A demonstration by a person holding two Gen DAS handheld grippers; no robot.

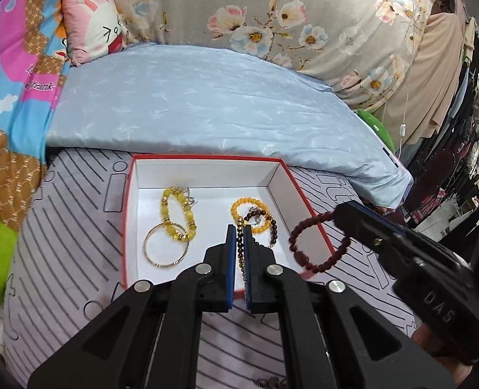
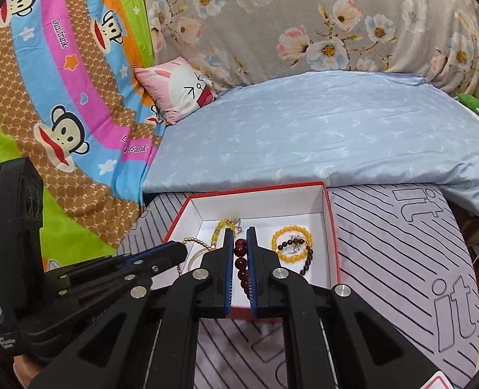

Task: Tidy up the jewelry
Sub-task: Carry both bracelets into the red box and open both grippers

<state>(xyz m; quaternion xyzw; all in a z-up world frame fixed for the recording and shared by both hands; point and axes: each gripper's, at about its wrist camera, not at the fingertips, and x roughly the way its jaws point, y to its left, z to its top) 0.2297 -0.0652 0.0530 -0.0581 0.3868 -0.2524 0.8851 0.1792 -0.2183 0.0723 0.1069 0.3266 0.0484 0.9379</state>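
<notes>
Red beads (image 2: pixel 241 264) pinched in right gripper (image 2: pixel 240 236) | left gripper (image 1: pixel 238 231) clamps gold chain (image 1: pixel 241 253) | risk: strands snag over box (image 1: pixel 207 175), slip out

A striped lilac bedsheet (image 2: pixel 401 259) carries a red-rimmed white box (image 1: pixel 207 175) just beyond the jaws, with a pale blue quilt (image 1: pixel 190 107) lying farther ahead.

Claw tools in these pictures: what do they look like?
Both are black plastic, with angular linked arms joined by round silver pins. Each claw, left claw and right claw, has two flat fingers lined with blue pads. White lettering marks both bodies.
</notes>
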